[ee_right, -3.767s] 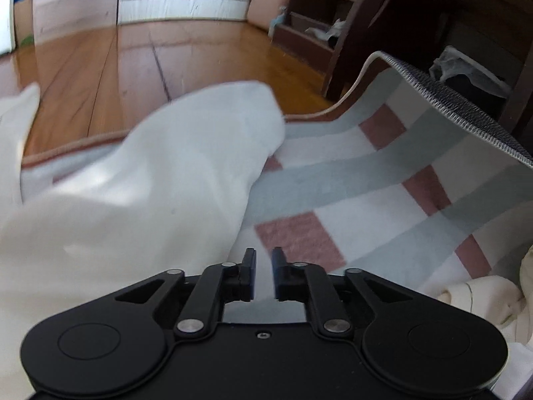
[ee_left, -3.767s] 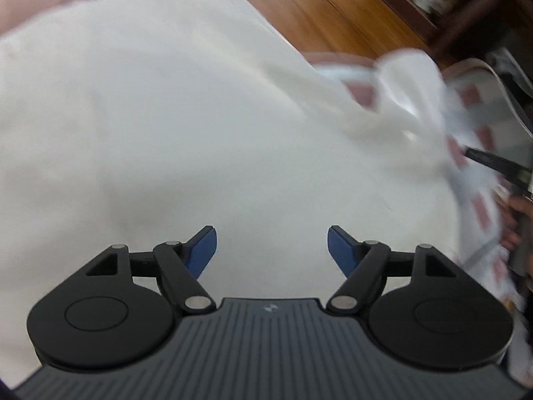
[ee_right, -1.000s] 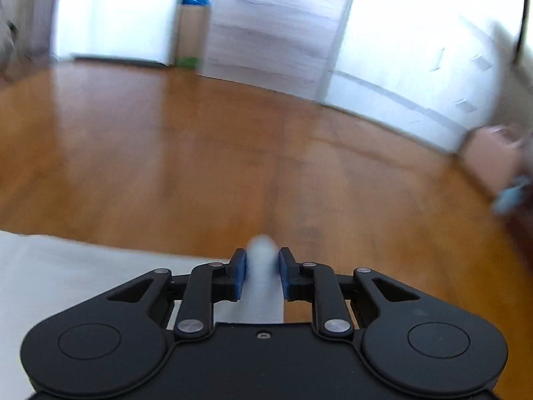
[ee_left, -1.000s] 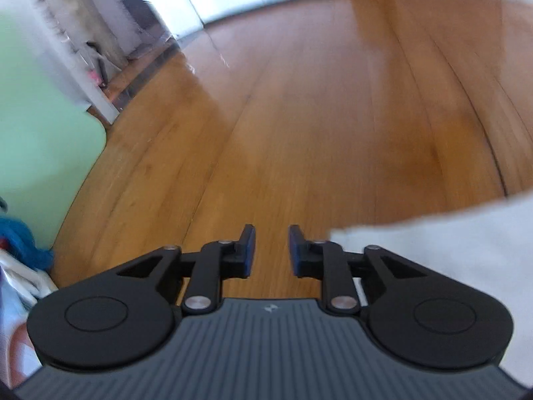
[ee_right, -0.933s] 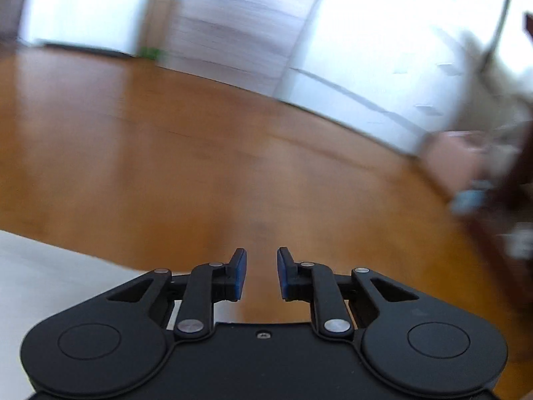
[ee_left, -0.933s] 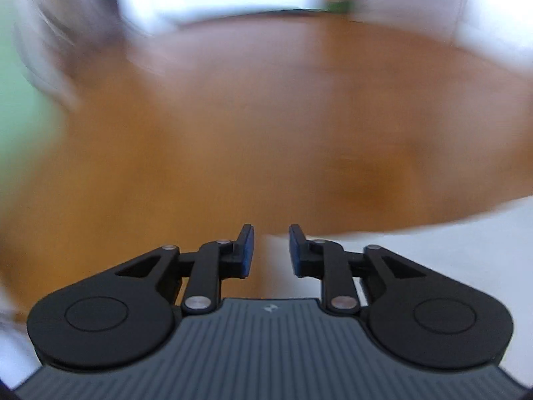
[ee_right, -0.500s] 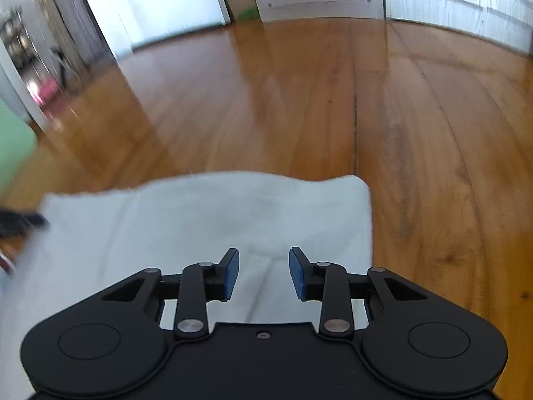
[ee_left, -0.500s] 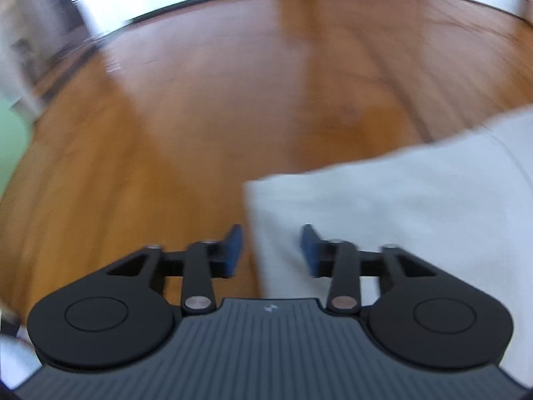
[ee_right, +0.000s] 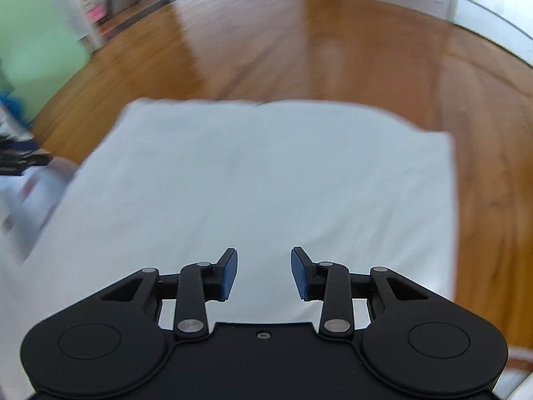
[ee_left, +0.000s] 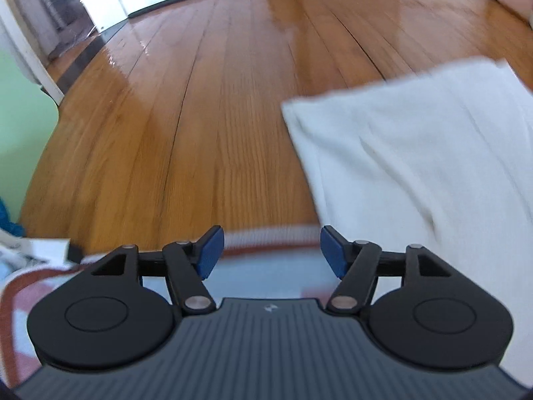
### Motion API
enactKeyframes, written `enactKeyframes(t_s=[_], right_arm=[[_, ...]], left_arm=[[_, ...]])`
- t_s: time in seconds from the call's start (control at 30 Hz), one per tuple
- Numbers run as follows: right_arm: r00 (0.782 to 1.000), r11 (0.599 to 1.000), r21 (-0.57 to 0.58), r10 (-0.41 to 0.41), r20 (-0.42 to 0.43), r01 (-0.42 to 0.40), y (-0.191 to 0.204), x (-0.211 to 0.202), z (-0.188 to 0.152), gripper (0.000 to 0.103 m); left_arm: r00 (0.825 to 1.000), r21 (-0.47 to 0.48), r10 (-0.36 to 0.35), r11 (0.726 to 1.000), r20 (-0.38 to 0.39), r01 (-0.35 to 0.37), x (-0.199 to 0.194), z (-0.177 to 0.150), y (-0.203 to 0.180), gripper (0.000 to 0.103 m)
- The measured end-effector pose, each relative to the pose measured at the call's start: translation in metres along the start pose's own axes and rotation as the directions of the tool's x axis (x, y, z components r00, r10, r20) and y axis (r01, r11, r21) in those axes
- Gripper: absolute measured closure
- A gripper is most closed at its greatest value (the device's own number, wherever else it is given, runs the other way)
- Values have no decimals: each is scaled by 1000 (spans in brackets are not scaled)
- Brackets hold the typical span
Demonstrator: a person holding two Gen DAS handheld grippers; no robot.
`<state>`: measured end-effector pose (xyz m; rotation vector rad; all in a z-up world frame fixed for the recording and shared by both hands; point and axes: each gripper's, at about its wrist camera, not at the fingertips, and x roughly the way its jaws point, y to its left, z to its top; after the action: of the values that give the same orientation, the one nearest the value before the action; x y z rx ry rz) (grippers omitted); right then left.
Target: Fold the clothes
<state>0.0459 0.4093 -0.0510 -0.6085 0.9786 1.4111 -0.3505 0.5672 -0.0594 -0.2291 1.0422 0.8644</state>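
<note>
A white garment (ee_right: 266, 180) lies folded flat as a broad rectangle, partly on the wood floor (ee_right: 333, 50) and partly on a checked rug (ee_left: 260, 276). My right gripper (ee_right: 264, 253) hovers over its near part, open, with nothing between the blue pads. In the left wrist view the garment (ee_left: 416, 173) fills the right side. My left gripper (ee_left: 270, 233) stands off its left edge, above the rug's red border; its jaws are opening and nothing is between them.
Bare wood floor (ee_left: 216, 100) stretches beyond the garment to white doors and walls. A pale green object (ee_left: 20, 116) and something blue (ee_left: 6, 220) stand at the far left. A dark blurred shape (ee_right: 20, 160) sits at the left edge of the right wrist view.
The right gripper let go of the white cloth it pinched and the left widened. Both drew back and tilted down, and the garment now lies spread flat in front of them.
</note>
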Motion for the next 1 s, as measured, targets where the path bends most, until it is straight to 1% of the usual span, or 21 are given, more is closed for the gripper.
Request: enactKeyframes(t_s=[0.07,0.1,0.2,0.27,0.3,0.37,0.43,0.47,0.53,0.6,0.63,0.7,0.73,0.77,0.8,0.83,0.87,0.9,0.93,0.97,1.0], right_arm=[[997,997,8,76,-10,-75,29,-11,-28,62],[992,992,17,123,-11,-123,42,-17,-43,62],[967,967,34,255,-23,-254,83,-31,-95,62],[944,946,8,325,-50,-325,111,-38,-129,62],[941,941,-39,334,-59,-337,127,-41,-146,62],[940,928,-149,332,-76,-340,160,-48,-179,62],[943,912,-243,316,-102,-331,185,-49,-205,61],[949,907,-279,296,-113,-316,197,-50,-220,61],[952,915,-275,261,-160,-297,212,-45,-246,61],[940,920,-241,254,-230,-307,222,-40,-273,58],[951,912,-291,235,-202,-288,229,-45,-287,58],[964,886,-388,200,-176,-254,236,-49,-298,58],[963,887,-383,204,-177,-258,234,-50,-298,59],[959,898,-349,214,-185,-268,229,-49,-293,70],[959,908,-324,214,-186,-265,223,-48,-287,76],[961,918,-303,208,-184,-257,217,-46,-282,87],[958,922,-280,226,-175,-268,212,-48,-277,91],[954,923,-255,253,-161,-288,207,-52,-273,91],[949,923,-231,280,-147,-309,202,-56,-269,91],[930,911,-198,337,-149,-361,194,-61,-264,92],[901,889,-160,406,-156,-428,185,-66,-260,92]], left_arm=[[999,38,39,999,-20,-39,-17,-25,0,37],[997,16,64,998,-32,-63,-24,-39,4,36],[985,-93,140,984,-105,-150,-38,-79,24,35],[983,-198,129,968,-132,-154,-46,-109,44,35],[981,-246,132,955,-145,-165,-49,-123,55,35],[972,-327,159,922,-172,-209,-55,-152,74,35],[961,-405,207,875,-183,-265,-63,-176,90,35],[959,-453,215,847,-185,-277,-68,-185,99,35],[958,-547,218,787,-186,-285,-77,-204,117,33],[959,-596,214,751,-185,-283,-79,-218,128,32],[957,-601,219,744,-192,-291,-78,-223,131,32],[950,-600,235,736,-208,-313,-75,-229,137,32],[946,-598,242,733,-216,-324,-73,-231,138,31],[946,-601,241,731,-218,-324,-71,-233,138,31],[946,-604,239,728,-220,-324,-70,-236,138,31],[948,-613,232,723,-217,-318,-70,-240,136,30],[951,-622,224,719,-215,-310,-67,-242,135,29],[954,-632,212,714,-213,-300,-64,-243,133,28],[957,-644,200,708,-212,-291,-61,-244,131,25],[960,-650,191,707,-206,-280,-59,-245,129,25],[963,-655,181,706,-200,-269,-57,-245,127,25]])
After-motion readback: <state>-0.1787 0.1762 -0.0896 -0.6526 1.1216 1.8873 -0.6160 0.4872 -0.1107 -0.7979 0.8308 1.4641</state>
